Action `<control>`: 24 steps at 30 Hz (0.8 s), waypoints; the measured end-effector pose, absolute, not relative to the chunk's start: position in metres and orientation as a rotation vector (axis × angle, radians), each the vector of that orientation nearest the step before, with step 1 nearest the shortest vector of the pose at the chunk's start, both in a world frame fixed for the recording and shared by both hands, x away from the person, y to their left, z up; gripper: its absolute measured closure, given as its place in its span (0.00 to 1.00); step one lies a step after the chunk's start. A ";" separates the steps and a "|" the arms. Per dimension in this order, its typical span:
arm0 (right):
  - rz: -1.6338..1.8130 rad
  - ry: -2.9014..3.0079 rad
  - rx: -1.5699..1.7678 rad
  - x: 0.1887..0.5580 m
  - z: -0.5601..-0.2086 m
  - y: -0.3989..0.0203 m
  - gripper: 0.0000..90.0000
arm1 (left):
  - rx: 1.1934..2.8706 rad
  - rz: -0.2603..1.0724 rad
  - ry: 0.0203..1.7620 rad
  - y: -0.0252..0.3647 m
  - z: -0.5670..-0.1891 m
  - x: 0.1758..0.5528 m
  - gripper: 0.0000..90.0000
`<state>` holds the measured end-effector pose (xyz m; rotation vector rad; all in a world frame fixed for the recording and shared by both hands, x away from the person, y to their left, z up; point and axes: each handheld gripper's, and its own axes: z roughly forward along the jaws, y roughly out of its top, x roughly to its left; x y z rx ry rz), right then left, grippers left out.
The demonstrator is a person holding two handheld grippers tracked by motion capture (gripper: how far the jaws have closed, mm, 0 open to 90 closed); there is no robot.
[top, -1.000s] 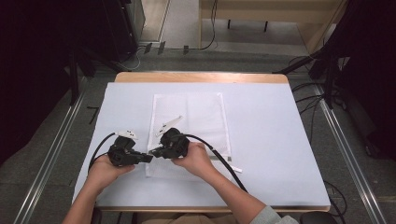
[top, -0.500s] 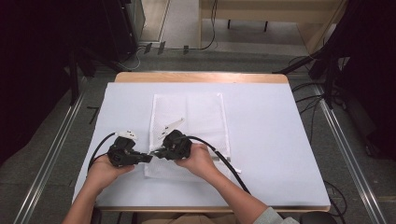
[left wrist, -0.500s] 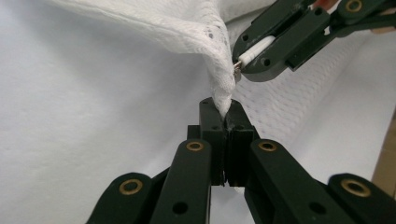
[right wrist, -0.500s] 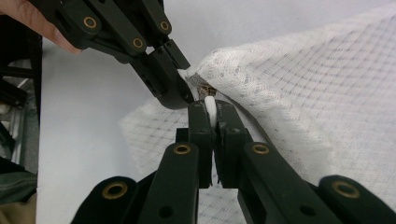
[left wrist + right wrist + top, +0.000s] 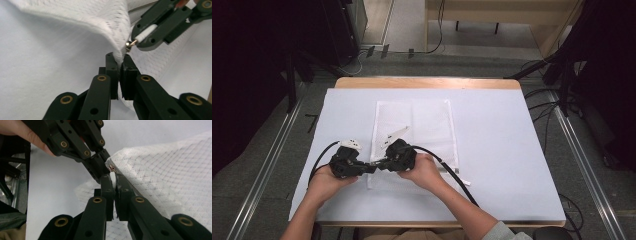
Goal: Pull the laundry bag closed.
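So on the left, the person's left hand (image 5: 324,181) holds the left gripper (image 5: 371,166) low near the front-left part of the desk (image 5: 512,150), which is covered with a white sheet. Its jaws are clamped tight on the corner edge of the white mesh zippered laundry bag (image 5: 427,125); in the left gripper view a fold of that netting (image 5: 100,22) is pinched right between the two black pads and the fabric drapes up and away from them, lifted a bit off the desk.

Moving right, the two grippers meet nose to nose at the bag's front-left corner, pretty much touching. The right gripper (image 5: 384,164), held in the person's right hand (image 5: 424,172), has its jaws closed on the small white zipper pull tab (image 5: 113,178); the brassy zipper slider (image 5: 129,44) sits just past its tips, right beside the left gripper's pinch.

The rest of the mesh bag lies flat toward the middle of the desk, stretching away from the person. Black cables (image 5: 452,172) trail off each gripper.
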<state>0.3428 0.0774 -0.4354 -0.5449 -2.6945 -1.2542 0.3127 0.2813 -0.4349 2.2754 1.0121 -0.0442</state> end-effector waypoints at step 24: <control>-1.275 -2.655 -0.660 0.345 -0.435 0.081 0.98 | 2.295 -0.066 0.993 0.278 -0.434 0.311 0.98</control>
